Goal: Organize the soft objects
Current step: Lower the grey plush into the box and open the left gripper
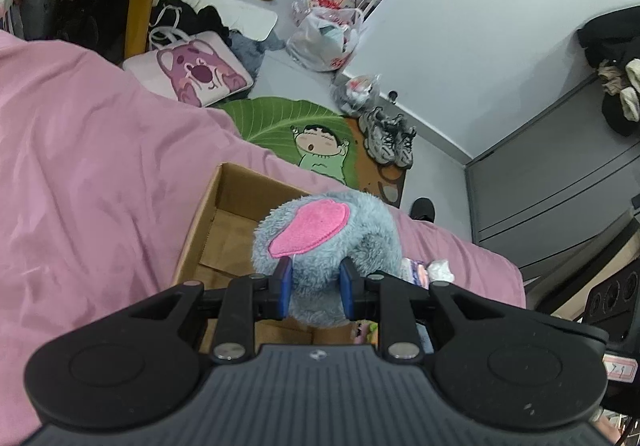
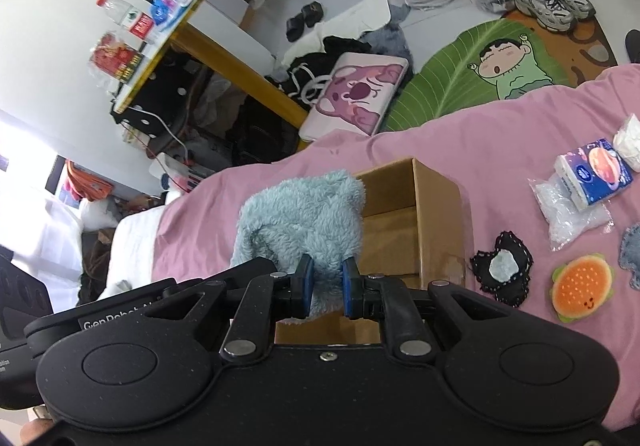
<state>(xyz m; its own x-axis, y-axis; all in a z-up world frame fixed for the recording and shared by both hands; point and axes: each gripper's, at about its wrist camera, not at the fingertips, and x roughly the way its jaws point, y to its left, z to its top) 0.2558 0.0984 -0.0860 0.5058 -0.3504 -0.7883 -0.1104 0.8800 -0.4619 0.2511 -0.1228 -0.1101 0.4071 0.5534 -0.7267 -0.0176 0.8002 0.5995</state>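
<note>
Nearest the lens in both views: a fluffy blue plush toy (image 1: pixel 326 246) pinched from two sides, held over the open cardboard box (image 1: pixel 224 230) on the pink bed (image 1: pixel 88 166). Left gripper (image 1: pixel 316 288) clamped on the toy at the part bearing the pink ear patch, blue fingers (image 1: pixel 283 288) narrowed to the width of squashed fur; right gripper (image 2: pixel 325 286) likewise clamped on another fold of the same toy (image 2: pixel 300 218), fingers (image 2: pixel 305 284) close together with pile bulging between them. Likely step, judging from the pose: lowering the toy into the box (image 2: pixel 408 230). Risk here: bitten only by loose fur, so a slip from one grip and a swing against the box wall, tipping or sliding the light box on the soft bedding; uneven release leaving the toy draped over the rim rather than inside; pulling the two grips apart and stretching a seam. Beside the box, on its right in the right wrist view: a black patch (image 2: pixel 502 272), a burger-shaped plush (image 2: pixel 582 288), a tissue pack (image 2: pixel 594 174) on a clear bag, all loose on the bed. Beyond the box, past the bed edge: a leaf-shaped rug (image 1: pixel 280 122), a pink bear bag (image 1: pixel 192 74), sneakers (image 1: pixel 390 136) and slippers on the floor.
</note>
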